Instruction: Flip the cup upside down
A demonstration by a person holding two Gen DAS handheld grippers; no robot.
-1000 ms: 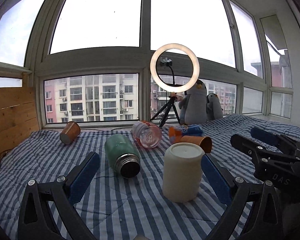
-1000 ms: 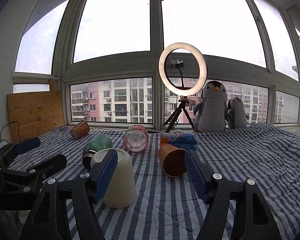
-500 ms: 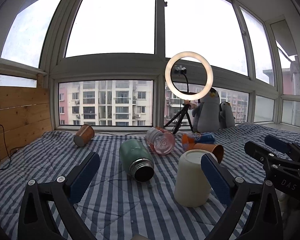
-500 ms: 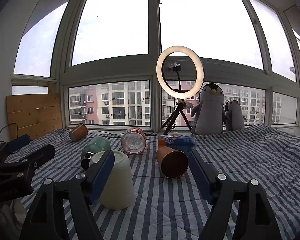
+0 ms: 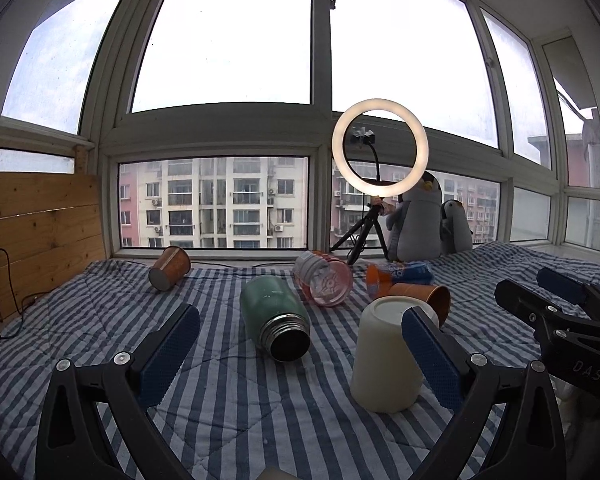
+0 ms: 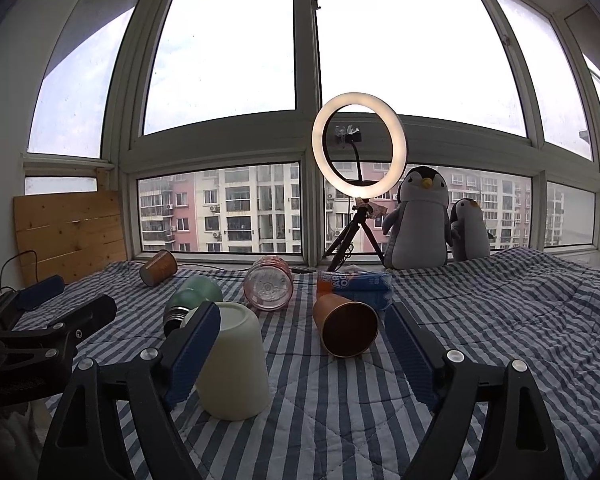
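Observation:
A cream cup (image 5: 384, 356) stands upside down, base up, on the striped blanket (image 5: 228, 400); it also shows in the right wrist view (image 6: 236, 364). My left gripper (image 5: 300, 356) is open and empty, its right finger pad (image 5: 428, 348) in front of the cup's right side. My right gripper (image 6: 304, 356) is open and empty, its left finger pad (image 6: 192, 344) in front of the cup's left side. Each gripper shows in the other's view, the right one (image 5: 556, 300) and the left one (image 6: 56, 304), both open.
A green steel flask (image 5: 276, 316), a pink clear bottle (image 5: 324, 280), two copper cups (image 6: 346, 330) (image 5: 170, 268) and a blue packet (image 6: 356, 284) lie on the blanket. A ring light on a tripod (image 6: 358, 140), two plush penguins (image 6: 418, 220) and a wooden board (image 5: 36, 232) stand behind.
Both grippers have pulled back slightly and tilted up. The left view has swung so the cream cup sits further right. The cup has not moved.

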